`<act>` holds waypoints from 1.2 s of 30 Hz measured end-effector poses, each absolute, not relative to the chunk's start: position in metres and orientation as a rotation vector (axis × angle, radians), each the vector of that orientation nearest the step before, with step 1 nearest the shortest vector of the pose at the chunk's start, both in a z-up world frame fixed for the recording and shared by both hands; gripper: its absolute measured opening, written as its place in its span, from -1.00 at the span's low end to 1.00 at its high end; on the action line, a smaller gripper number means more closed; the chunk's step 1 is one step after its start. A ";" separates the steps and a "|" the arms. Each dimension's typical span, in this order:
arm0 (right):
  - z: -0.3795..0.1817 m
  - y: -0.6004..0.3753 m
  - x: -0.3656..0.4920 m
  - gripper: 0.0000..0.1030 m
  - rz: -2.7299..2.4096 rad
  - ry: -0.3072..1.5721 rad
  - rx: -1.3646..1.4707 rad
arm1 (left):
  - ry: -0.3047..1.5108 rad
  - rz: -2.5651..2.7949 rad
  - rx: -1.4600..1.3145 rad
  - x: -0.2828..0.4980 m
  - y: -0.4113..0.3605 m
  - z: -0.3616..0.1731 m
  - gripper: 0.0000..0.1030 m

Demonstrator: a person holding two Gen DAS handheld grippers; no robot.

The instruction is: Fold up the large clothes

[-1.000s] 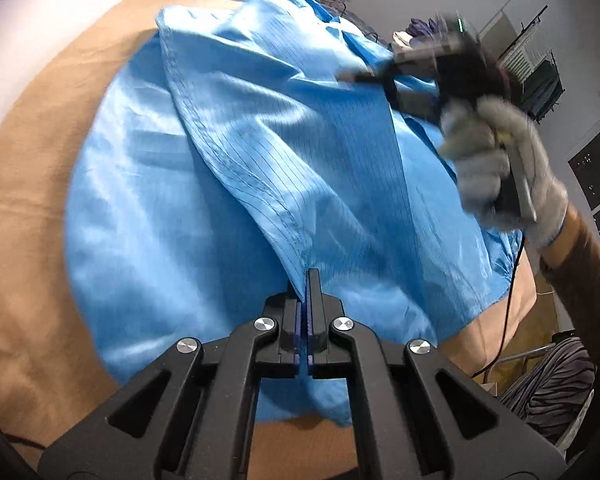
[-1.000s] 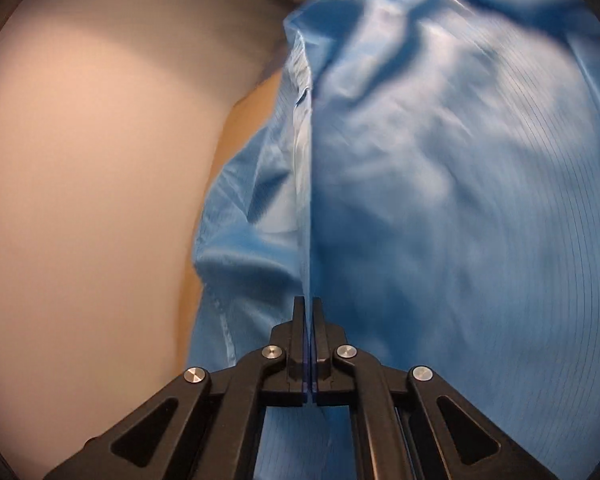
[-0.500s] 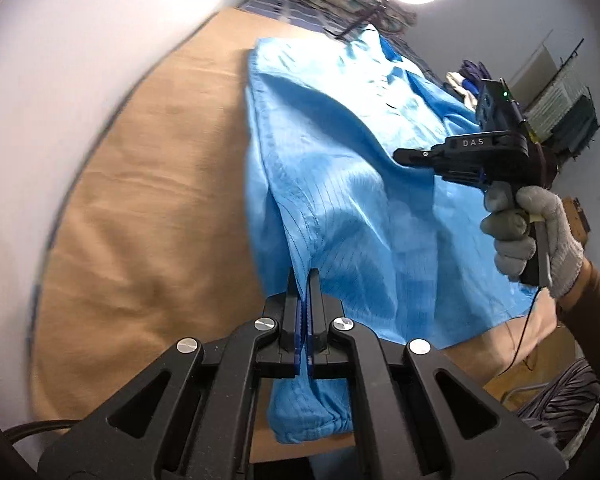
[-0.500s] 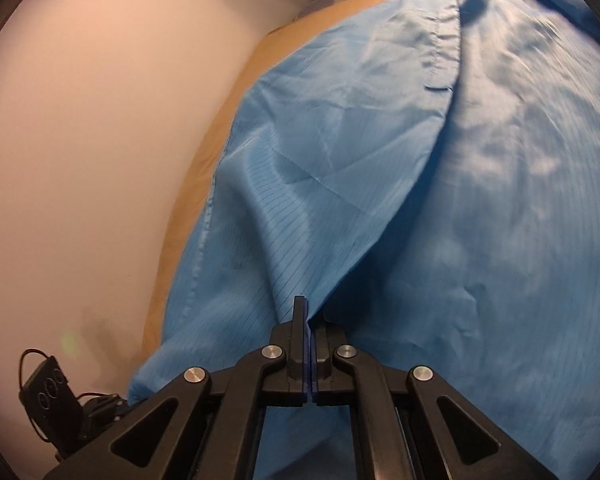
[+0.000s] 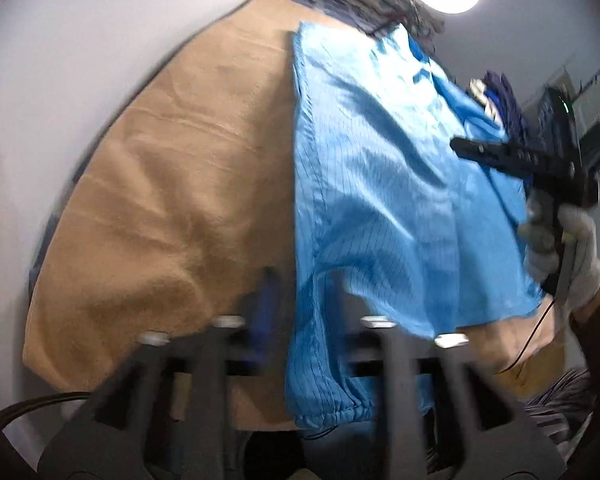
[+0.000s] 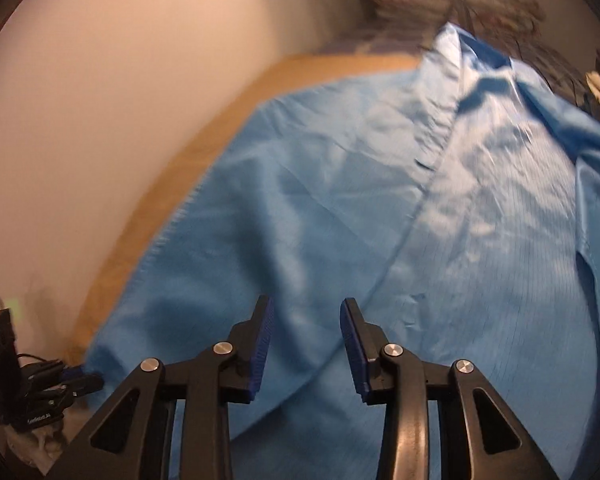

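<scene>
My left tongs (image 5: 300,300) have just been opening, their jaws now apart astride the sleeve (image 5: 324,364) without pressing it. My right tongs (image 6: 306,336) have just opened too, empty over the garment (image 6: 400,220), which lies on the tan cloth (image 5: 160,208).

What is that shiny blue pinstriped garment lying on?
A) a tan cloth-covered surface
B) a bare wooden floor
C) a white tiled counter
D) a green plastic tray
A: the shiny blue pinstriped garment is spread over a tan cloth-covered surface, whose wrinkled fabric shows beside the garment's hemmed edge in the left wrist view.
</scene>
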State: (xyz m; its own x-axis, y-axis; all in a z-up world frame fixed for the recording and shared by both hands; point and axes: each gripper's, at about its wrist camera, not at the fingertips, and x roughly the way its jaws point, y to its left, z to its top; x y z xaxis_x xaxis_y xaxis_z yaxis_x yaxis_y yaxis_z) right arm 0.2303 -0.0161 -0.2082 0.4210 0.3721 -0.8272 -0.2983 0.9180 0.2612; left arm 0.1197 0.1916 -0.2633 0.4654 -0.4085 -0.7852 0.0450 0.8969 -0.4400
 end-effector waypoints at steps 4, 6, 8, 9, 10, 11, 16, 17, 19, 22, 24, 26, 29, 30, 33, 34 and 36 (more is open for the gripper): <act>-0.208 0.007 0.223 -0.29 0.495 1.050 0.039 | 1.047 -0.329 -0.540 0.137 0.203 -0.268 0.26; -0.220 0.018 0.231 -0.29 0.503 1.069 0.039 | 1.054 -0.322 -0.573 0.154 0.204 -0.273 0.26; -0.227 0.023 0.235 -0.29 0.460 1.055 0.046 | 1.073 -0.327 -0.620 0.168 0.202 -0.280 0.26; -0.232 0.023 0.237 -0.29 0.451 1.042 0.053 | 1.085 -0.329 -0.631 0.175 0.199 -0.283 0.13; -0.233 0.024 0.241 -0.31 0.436 1.024 0.057 | 1.093 -0.329 -0.623 0.176 0.199 -0.285 -0.02; -0.236 0.027 0.246 -0.34 0.420 1.022 0.055 | 1.115 -0.328 -0.592 0.182 0.192 -0.287 -0.52; -0.259 0.039 0.270 -0.39 0.368 1.088 0.064 | 1.113 -0.308 -0.492 0.176 0.180 -0.287 -0.95; -0.265 0.042 0.273 -0.39 0.366 1.104 0.044 | 1.107 -0.302 -0.501 0.174 0.182 -0.286 -0.95; -0.265 0.047 0.274 -0.38 0.370 1.097 -0.004 | 1.106 -0.296 -0.520 0.172 0.184 -0.287 -0.95; -0.252 0.039 0.275 -0.39 0.385 1.111 0.051 | 1.094 -0.291 -0.516 0.170 0.184 -0.283 -0.96; -0.242 0.024 0.272 -0.26 0.386 1.089 0.130 | 1.075 -0.284 -0.485 0.168 0.182 -0.276 -0.96; -0.234 0.006 0.270 -0.12 0.368 1.093 0.213 | 1.056 -0.279 -0.455 0.167 0.179 -0.270 -0.96; -0.226 -0.003 0.272 0.03 0.386 1.120 0.295 | 1.028 -0.279 -0.408 0.166 0.172 -0.262 -0.97; -0.224 -0.003 0.274 0.17 0.388 1.126 0.307 | 1.020 -0.278 -0.390 0.166 0.169 -0.259 -0.97; -0.215 0.005 0.282 0.26 0.407 1.130 0.310 | 1.011 -0.278 -0.364 0.166 0.164 -0.257 -0.97; -0.213 0.011 0.285 0.28 0.416 1.135 0.294 | 1.012 -0.280 -0.363 0.166 0.163 -0.257 -0.97; -0.211 0.028 0.288 0.30 0.431 1.153 0.257 | 1.011 -0.281 -0.367 0.167 0.162 -0.258 -0.97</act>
